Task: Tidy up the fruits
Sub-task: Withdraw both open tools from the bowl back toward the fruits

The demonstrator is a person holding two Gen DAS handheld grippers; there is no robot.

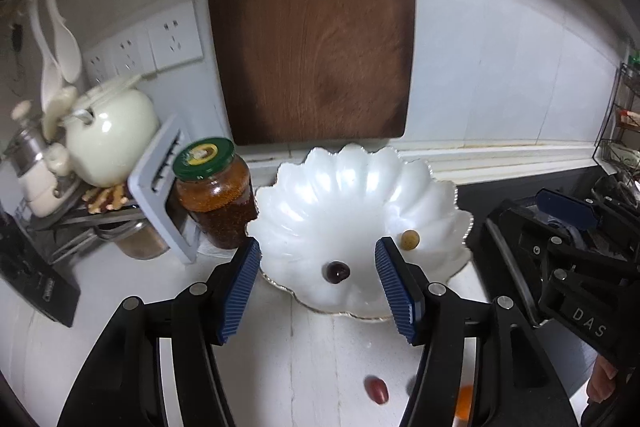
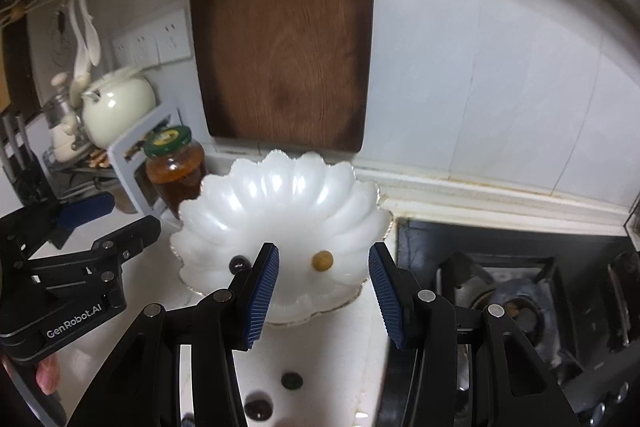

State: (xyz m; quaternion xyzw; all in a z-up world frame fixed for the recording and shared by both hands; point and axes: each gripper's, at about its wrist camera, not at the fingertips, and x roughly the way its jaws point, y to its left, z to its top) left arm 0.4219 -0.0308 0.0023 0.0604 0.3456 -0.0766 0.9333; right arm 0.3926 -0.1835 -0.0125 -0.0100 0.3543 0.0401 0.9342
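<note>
A: Where do the fruits lie?

B: A dark grape (image 1: 337, 271) and a yellow-brown fruit (image 2: 322, 261) sit in the scalloped white dish (image 1: 352, 183). A red fruit (image 1: 376, 389) lies on the tabletop (image 1: 280, 367), on the near side of the dish.

A: And the tongs?

B: Left tongs (image 1: 318, 291) and right tongs (image 2: 324, 293) both stand released, grasping nothing. The red fruit lies below and behind the left tips, so I'd judge the left hand nearer.

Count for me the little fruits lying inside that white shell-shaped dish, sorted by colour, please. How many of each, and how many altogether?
In the white dish:
Dark red, almost black fruit: 1
Yellowish-tan fruit: 1
Total: 2
</note>
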